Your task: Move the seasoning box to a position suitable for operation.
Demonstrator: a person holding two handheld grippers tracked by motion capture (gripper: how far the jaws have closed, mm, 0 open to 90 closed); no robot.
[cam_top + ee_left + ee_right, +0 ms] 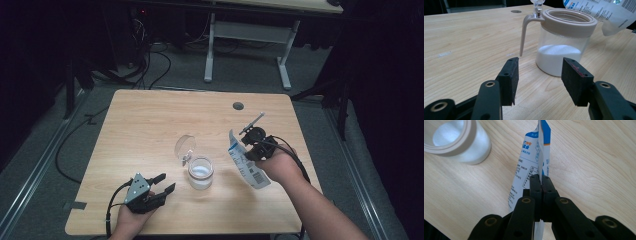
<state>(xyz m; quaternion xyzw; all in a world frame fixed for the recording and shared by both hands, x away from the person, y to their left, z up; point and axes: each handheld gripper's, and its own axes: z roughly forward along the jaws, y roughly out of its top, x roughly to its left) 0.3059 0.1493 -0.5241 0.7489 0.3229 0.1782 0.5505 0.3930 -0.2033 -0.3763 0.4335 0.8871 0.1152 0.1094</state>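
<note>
A clear glass jar (200,173) (562,47) with a beige rim stands near the table's middle, part full of white powder; its hinged round lid (185,147) is flipped open behind it. In my right gripper (251,152) (540,178), shut, hangs a white and blue printed pouch (248,162) (530,167), held above the table just right of the jar (456,138). The pouch (604,12) shows at the top right of the left gripper view. My left gripper (162,183) (540,80) rests open near the front edge, left of the jar, with nothing between its jaws.
The wooden table (150,120) has a round cable hole (238,106) near its far edge. A bit of tape (74,205) sits at the front left corner. Beyond the table stand a white desk frame (247,37) and loose cables (150,60) on the floor.
</note>
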